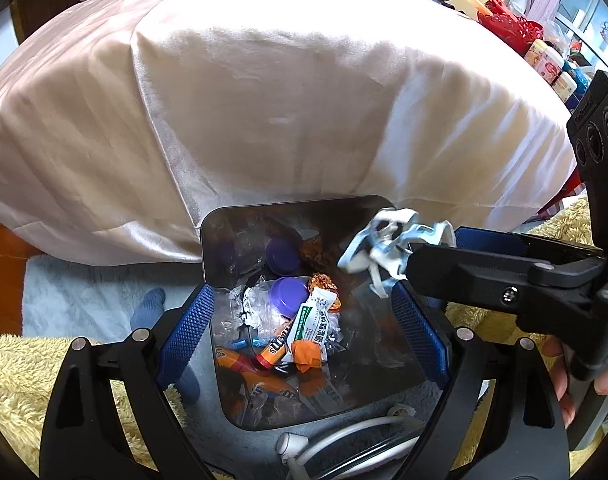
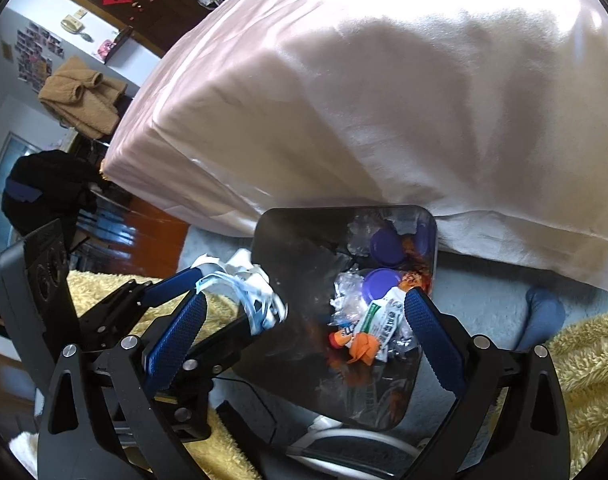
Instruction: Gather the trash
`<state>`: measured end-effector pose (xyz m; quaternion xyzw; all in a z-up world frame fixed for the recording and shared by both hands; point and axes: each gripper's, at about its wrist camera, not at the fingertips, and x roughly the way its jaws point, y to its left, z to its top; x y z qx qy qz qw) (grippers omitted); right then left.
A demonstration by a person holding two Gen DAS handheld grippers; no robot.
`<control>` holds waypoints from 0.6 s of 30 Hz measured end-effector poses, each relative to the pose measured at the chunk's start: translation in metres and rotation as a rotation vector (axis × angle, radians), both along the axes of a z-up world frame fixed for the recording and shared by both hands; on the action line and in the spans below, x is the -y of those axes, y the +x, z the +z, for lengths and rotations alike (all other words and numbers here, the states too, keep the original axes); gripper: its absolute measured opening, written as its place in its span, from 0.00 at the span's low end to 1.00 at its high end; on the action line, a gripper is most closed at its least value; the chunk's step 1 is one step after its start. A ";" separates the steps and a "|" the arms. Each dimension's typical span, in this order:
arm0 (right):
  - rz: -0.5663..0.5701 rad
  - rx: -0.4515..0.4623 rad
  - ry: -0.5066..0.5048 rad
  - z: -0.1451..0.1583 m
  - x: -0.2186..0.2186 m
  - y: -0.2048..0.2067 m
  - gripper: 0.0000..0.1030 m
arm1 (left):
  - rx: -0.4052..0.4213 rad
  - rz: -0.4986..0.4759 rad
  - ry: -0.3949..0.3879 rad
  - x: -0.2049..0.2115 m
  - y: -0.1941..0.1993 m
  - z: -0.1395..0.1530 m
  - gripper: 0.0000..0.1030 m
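Observation:
A black trash bin (image 1: 215, 220) (image 2: 287, 264) stands on the floor by the bed, holding wrappers, a purple lid (image 1: 289, 296) and an orange tube. A crumpled white-and-light-blue face mask (image 1: 388, 248) (image 2: 243, 292) hangs over the bin's edge, pinched in the other gripper's fingers as each view shows it. In the left wrist view my own fingers (image 1: 187, 328) stand wide apart over the bin, and so do mine in the right wrist view (image 2: 428, 324). Which hand holds the mask is not clear.
A bed with a pale pink sheet (image 1: 263, 100) rises just behind the bin. A yellow fluffy blanket (image 1: 15, 372) lies at both sides. A socked foot (image 2: 544, 312) rests on the grey rug. White cable and charger (image 1: 344, 436) lie near the bin.

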<state>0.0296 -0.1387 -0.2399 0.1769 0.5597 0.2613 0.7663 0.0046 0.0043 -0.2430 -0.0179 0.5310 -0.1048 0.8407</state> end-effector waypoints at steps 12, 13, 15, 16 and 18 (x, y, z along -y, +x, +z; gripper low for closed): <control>-0.021 -0.008 0.022 0.001 0.007 -0.001 0.96 | -0.001 0.005 0.008 -0.002 -0.001 0.001 0.83; -0.024 0.000 0.016 0.003 0.008 -0.001 0.96 | 0.001 0.009 0.000 -0.004 -0.001 0.004 0.83; -0.047 0.029 0.002 0.010 0.015 -0.001 0.96 | 0.018 0.025 -0.012 -0.009 -0.004 0.014 0.83; -0.064 0.046 0.000 0.017 0.020 -0.001 0.96 | 0.031 0.036 -0.015 -0.012 -0.005 0.021 0.83; -0.107 0.106 -0.008 0.037 0.032 -0.003 0.96 | 0.074 0.060 -0.027 -0.019 -0.009 0.042 0.84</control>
